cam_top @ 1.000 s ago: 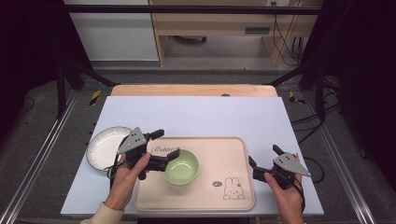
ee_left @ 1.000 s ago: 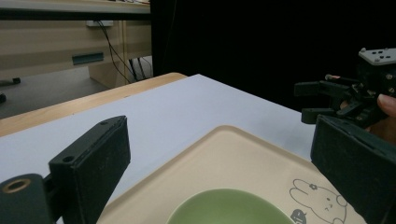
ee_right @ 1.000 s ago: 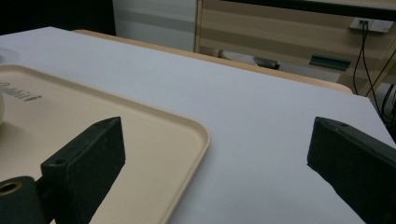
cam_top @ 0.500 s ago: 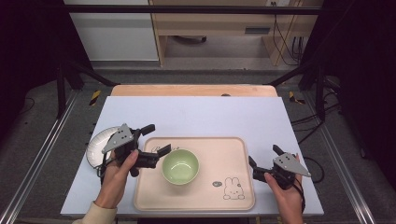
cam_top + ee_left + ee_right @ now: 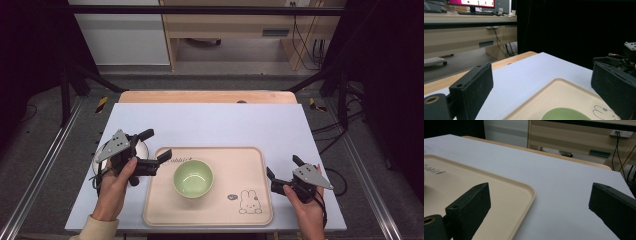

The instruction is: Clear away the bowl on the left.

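Green bowl (image 5: 193, 178) sat left of centre on the beige tray (image 5: 250, 165) by the table's near edge, left gripper (image 5: 154, 150) held at the tray's left rim over a white plate (image 5: 141, 149), jaws spread wide, right gripper (image 5: 284, 173) off the tray's right rim, jaws parted, nothing gripped.

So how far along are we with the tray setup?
Done: the green bowl sits on the tray. In hand: nothing; the left claw is open by the white plate, the right claw open off the tray's right edge. Left, probably: the plate, still off the tray.
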